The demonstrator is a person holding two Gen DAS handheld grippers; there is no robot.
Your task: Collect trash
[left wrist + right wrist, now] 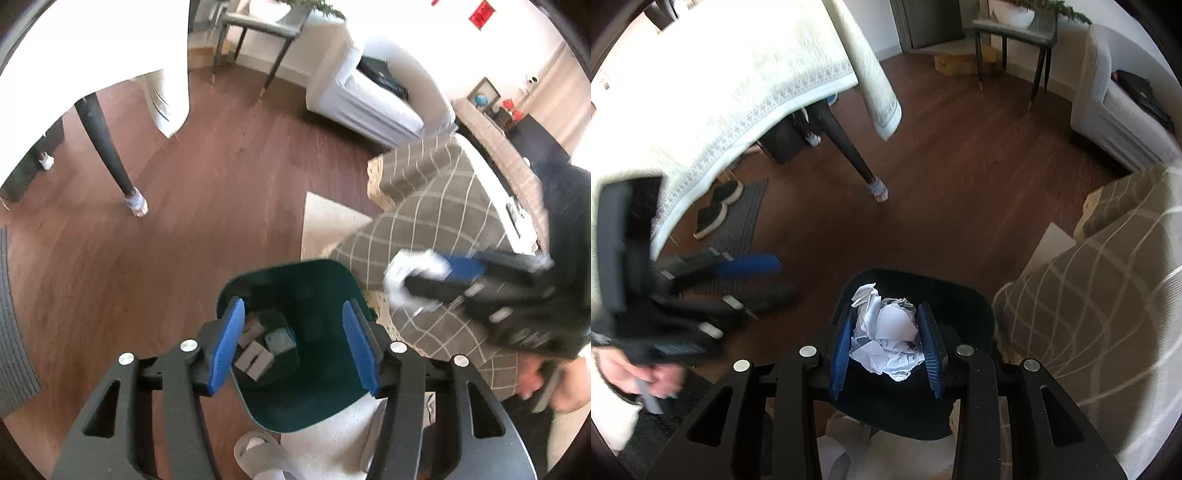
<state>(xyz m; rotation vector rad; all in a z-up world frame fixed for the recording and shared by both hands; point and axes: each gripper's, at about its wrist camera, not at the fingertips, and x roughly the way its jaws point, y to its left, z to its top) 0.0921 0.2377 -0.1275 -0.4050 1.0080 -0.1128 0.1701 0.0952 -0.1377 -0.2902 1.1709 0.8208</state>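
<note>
A dark green bin [314, 288] stands on the floor with small boxes [255, 354] lying at its bottom. My left gripper [293, 306] hovers over the bin's mouth, open, with nothing between its blue pads [229, 343]. My right gripper [886, 308] is shut on a crumpled white paper ball [890, 332], right above the bin [960, 291]. In the left wrist view the right gripper [424, 273] comes in from the right with the paper ball [397, 280], beside the bin's rim. The left gripper [775, 278] appears blurred to the left of the bin.
A brown checked blanket [436, 206] hangs close on the bin's right. A table leg [849, 147] under a white tablecloth [720, 81] stands beyond, with shoes [716, 210] on a grey mat. A white armchair [369, 99] and a side table [1012, 33] stand farther back.
</note>
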